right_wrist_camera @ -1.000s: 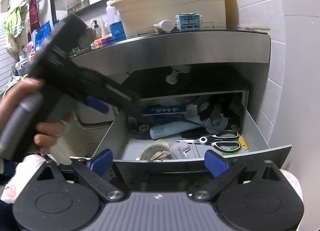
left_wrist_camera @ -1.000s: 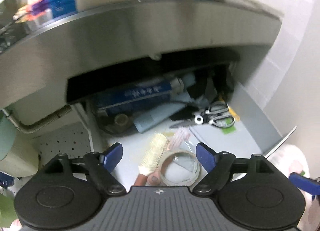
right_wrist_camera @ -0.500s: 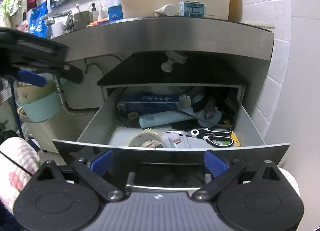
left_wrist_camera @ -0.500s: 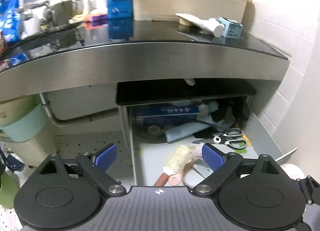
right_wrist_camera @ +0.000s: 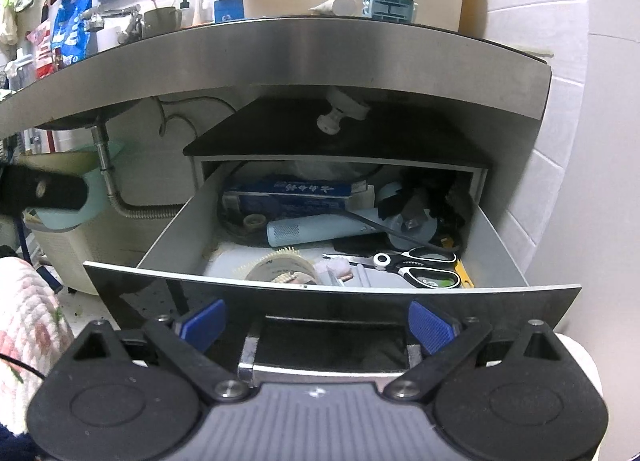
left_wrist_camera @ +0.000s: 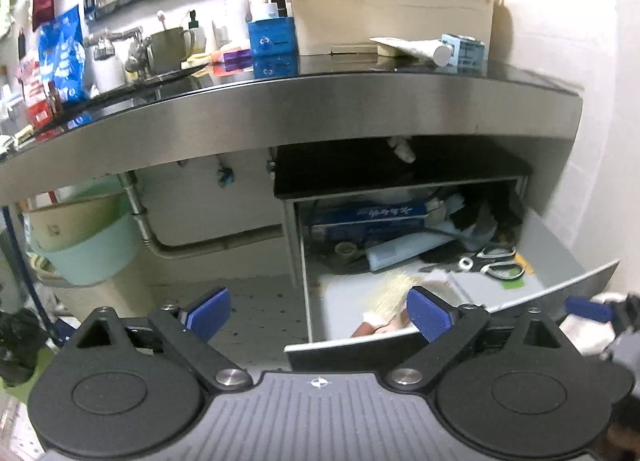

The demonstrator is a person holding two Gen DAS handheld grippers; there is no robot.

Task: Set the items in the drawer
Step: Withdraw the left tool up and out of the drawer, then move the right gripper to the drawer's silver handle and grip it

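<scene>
The drawer (right_wrist_camera: 328, 293) under the steel counter stands pulled open. Inside lie a hairbrush (left_wrist_camera: 394, 291), a tape roll (right_wrist_camera: 280, 267), scissors (right_wrist_camera: 416, 267), a pale blue tube (right_wrist_camera: 316, 231) and a blue box (right_wrist_camera: 288, 193); the scissors (left_wrist_camera: 494, 263) also show in the left wrist view. My left gripper (left_wrist_camera: 318, 315) is open and empty, held back in front of the drawer's left corner. My right gripper (right_wrist_camera: 316, 323) is open, its fingertips either side of the drawer's metal handle (right_wrist_camera: 328, 357), not touching it.
The steel counter (left_wrist_camera: 320, 109) overhangs the drawer and carries a beige tub (left_wrist_camera: 384, 9), a tube (left_wrist_camera: 412, 47), bottles and a blue box. A drain pipe (left_wrist_camera: 200, 247) and a green basin (left_wrist_camera: 88, 245) sit to the left. A tiled wall (right_wrist_camera: 560, 141) is at right.
My left gripper has pulled back and up out of the drawer, so the countertop now shows. My right gripper has moved closer to the drawer front, its fingers now flanking the handle.
</scene>
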